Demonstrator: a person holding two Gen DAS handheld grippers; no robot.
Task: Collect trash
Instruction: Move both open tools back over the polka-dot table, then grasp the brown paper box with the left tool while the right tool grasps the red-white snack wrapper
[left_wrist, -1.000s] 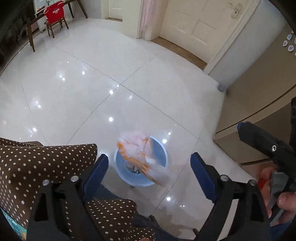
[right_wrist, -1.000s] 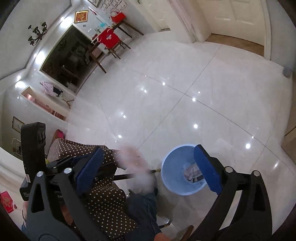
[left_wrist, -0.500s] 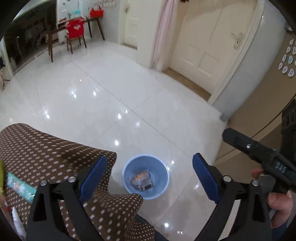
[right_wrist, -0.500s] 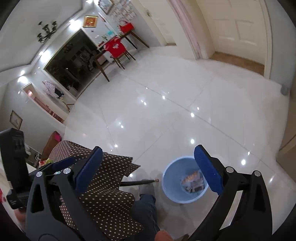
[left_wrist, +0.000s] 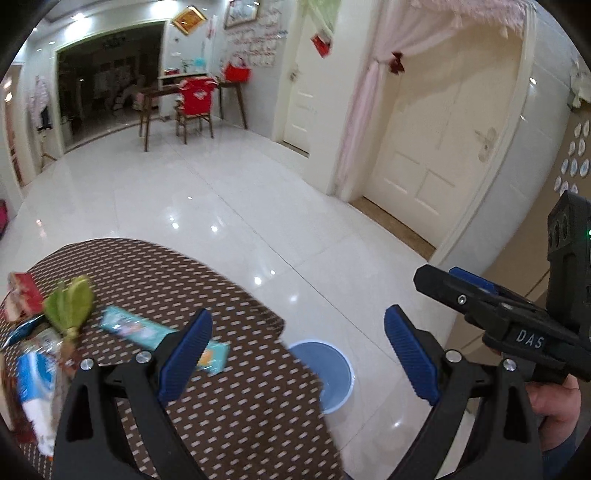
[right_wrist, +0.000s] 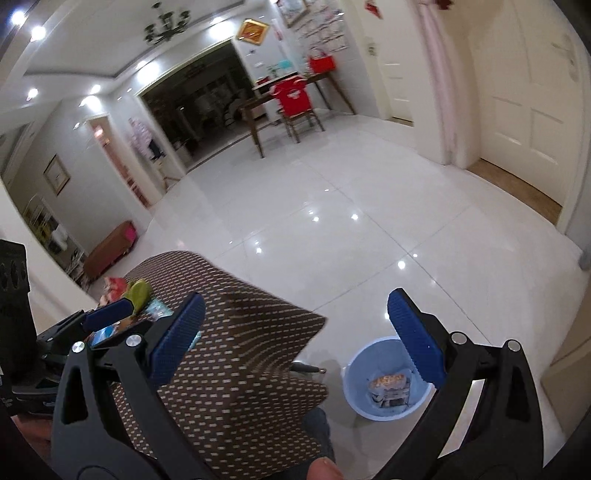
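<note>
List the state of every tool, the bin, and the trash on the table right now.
left tool: open, empty.
right tool: open, empty.
blue bin: upright on the floor, wrappers inside.
teal packet: flat on the table.
green leaves: on the table.
dotted tablecloth: draped over the table edge.

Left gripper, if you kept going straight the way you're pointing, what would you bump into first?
Probably the white tiled floor beyond the polka-dot table. The left gripper is open and empty, aimed past the table's edge, above the blue bin. Depth is hard to judge, so the table edge might come first.
</note>
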